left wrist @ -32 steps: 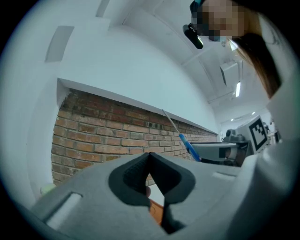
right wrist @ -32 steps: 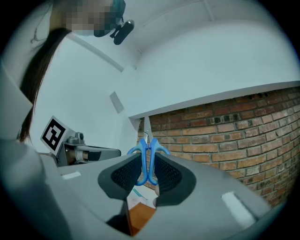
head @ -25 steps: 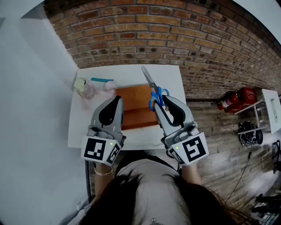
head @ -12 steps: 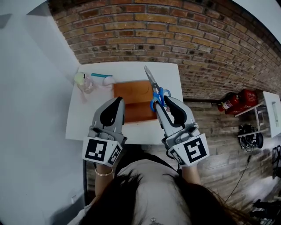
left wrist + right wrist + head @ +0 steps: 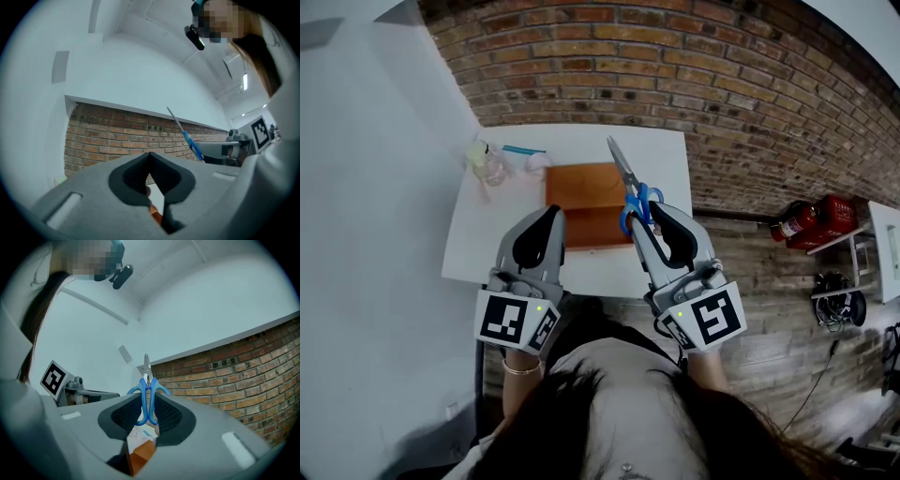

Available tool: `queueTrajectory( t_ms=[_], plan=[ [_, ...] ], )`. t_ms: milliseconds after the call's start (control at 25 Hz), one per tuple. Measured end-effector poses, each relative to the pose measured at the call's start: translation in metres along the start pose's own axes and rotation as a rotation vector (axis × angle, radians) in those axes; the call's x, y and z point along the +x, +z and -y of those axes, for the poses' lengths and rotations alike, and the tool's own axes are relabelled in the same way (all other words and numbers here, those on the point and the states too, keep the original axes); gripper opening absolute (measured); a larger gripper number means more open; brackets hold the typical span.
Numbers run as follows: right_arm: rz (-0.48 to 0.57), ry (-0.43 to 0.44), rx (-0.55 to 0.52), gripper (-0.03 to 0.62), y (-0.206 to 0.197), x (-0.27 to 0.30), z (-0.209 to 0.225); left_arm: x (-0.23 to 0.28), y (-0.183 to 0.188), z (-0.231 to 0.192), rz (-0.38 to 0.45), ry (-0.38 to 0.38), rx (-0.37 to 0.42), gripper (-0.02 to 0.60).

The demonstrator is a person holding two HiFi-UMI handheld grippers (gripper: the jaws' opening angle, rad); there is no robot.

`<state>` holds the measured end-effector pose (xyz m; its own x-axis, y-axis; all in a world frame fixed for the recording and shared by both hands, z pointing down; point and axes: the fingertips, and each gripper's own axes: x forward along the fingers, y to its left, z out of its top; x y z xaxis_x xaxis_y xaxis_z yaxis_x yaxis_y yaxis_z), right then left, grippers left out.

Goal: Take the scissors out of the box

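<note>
Blue-handled steel scissors sit clamped by their handle loops between the right gripper's fingers, blades jutting beyond the fingertips. The left gripper's fingers are together, empty.

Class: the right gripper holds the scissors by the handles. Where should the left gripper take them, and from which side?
Probably the closed blades just past the pivot, from the left: the scissors stick out bare beyond the right gripper, which covers the handles. The left gripper is shut, so open it first.

Left gripper jaws together, empty; right gripper clamped on scissors; both held forward.
</note>
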<state>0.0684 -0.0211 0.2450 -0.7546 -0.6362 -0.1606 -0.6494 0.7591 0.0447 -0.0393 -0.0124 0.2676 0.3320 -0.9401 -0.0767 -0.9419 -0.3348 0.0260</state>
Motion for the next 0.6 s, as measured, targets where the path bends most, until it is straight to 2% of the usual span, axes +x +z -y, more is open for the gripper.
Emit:
queueTrajectory(
  t_ms=[600],
  plan=[
    [0.040,0.038,0.021,0.097,0.006,-0.014,0.003,0.000,-0.001,0.016,0.000,0.012,0.013,0.000]
  ],
)
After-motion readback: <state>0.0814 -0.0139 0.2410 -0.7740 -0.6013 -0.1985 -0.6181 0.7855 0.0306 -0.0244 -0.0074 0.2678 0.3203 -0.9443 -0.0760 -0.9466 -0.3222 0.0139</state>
